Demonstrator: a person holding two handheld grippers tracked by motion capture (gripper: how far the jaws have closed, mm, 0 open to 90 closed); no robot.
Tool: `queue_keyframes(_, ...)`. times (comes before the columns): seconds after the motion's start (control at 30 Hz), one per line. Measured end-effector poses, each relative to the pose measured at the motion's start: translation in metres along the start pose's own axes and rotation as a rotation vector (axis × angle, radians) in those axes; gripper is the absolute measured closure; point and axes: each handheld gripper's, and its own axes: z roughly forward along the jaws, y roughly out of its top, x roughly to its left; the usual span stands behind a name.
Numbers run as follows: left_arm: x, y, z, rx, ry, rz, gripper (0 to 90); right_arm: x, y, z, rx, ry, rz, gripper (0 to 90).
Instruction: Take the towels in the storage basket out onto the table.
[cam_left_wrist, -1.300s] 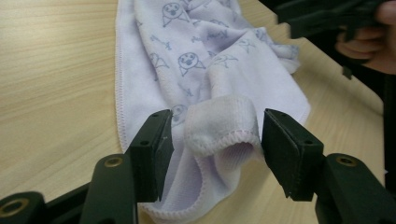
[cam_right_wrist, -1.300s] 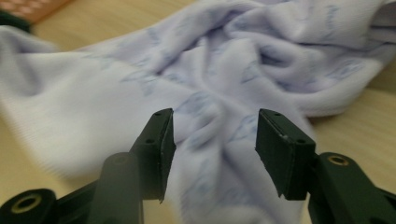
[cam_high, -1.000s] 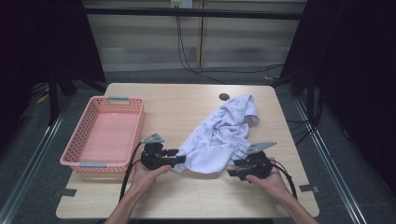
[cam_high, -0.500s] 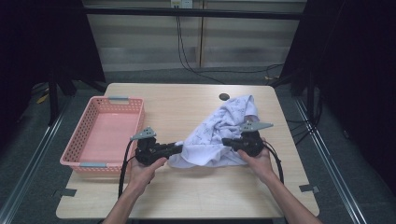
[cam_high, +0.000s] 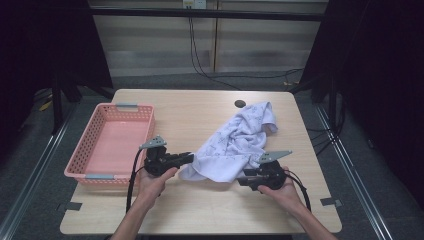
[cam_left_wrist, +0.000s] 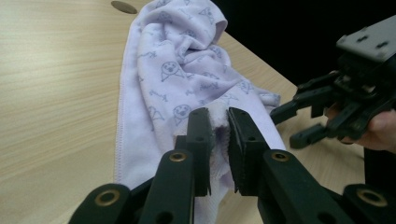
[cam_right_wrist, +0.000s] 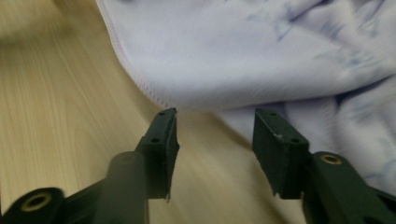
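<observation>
Your left gripper (cam_left_wrist: 218, 122) has just been closing, and its jaws now pinch a fold at the near-left corner of the cloth (cam_high: 239, 145); in the left gripper view the fabric bunches up between the two pads, so that hold looks secure. A second ago this gripper sat at the same corner of the cloth with the jaws wider, so the change is the clamp itself, not a shift of your hand.

Your right gripper (cam_right_wrist: 215, 122) tells a different story. Its jaws have just been opening again and now stand apart with nothing between them: the hemmed edge of the cloth lies just beyond the tips, with bare wood showing under the gap. Half a second ago your right hand was farther up the table, over the cloth; now it is back near the front edge, just beside the cloth's near-right part, tips aimed at the hem.

The cloth is crumpled on the right half of the table (cam_high: 200, 112), running from the dark round mark (cam_high: 240, 104) near the far edge down toward the front edge. The pink basket (cam_high: 90, 145) sits empty along the left edge, well apart from the cloth.

So only one corner is in hand. You probably need to ease the right jaws forward over the hem and close before lifting or spreading; pulling now with the left alone would likely just drag the heap.
</observation>
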Motion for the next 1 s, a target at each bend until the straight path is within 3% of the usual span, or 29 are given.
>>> queue_keyframes(0.07,0.001,0.001,-0.001,-0.015,0.004,-0.014,79.8,0.003,-0.001,0.008,0.004,0.014,-0.018,42.7)
queue_keyframes(0.17,0.004,0.005,-0.004,-0.031,0.001,-0.020,79.9,0.007,0.005,0.020,0.009,-0.014,-0.055,38.6)
queue_keyframes(0.27,0.003,0.010,-0.006,-0.064,0.001,-0.027,79.4,0.002,0.019,0.026,-0.033,-0.032,-0.040,39.4)
queue_keyframes(0.33,0.000,0.014,-0.005,-0.063,0.012,0.001,79.1,-0.006,0.033,0.027,-0.075,-0.075,-0.023,39.8)
queue_keyframes(0.43,0.002,0.017,-0.002,-0.079,0.011,-0.011,78.8,-0.026,0.054,0.031,-0.112,-0.109,0.009,42.6)
queue_keyframes(0.5,0.007,0.017,0.000,-0.078,0.023,-0.023,77.4,-0.041,0.062,0.037,-0.121,-0.095,0.051,46.5)
queue_keyframes(0.57,0.012,0.015,0.003,-0.041,0.031,-0.042,69.3,-0.050,0.067,0.044,-0.108,-0.132,0.075,56.4)
queue_keyframes(0.63,0.016,0.011,0.005,-0.009,0.039,-0.043,65.5,-0.055,0.065,0.051,-0.083,-0.079,0.080,63.8)
queue_keyframes(0.67,0.017,0.009,0.006,-0.003,0.044,-0.047,64.3,-0.055,0.064,0.052,-0.075,-0.089,0.082,63.6)
queue_keyframes(0.8,0.019,0.007,0.009,0.017,0.062,-0.048,61.8,-0.053,0.060,0.036,-0.134,-0.070,0.125,54.5)
queue_keyframes(0.83,0.019,0.007,0.009,0.017,0.081,-0.040,61.0,-0.051,0.059,0.030,-0.136,-0.066,0.121,52.5)
queue_keyframes(0.9,0.020,0.006,0.009,0.013,0.078,-0.046,59.8,-0.046,0.056,0.022,-0.140,-0.061,0.109,48.2)
queue_keyframes(1.0,0.023,0.006,0.011,0.019,0.091,-0.055,57.5,-0.038,0.045,0.017,-0.131,-0.033,0.095,48.8)
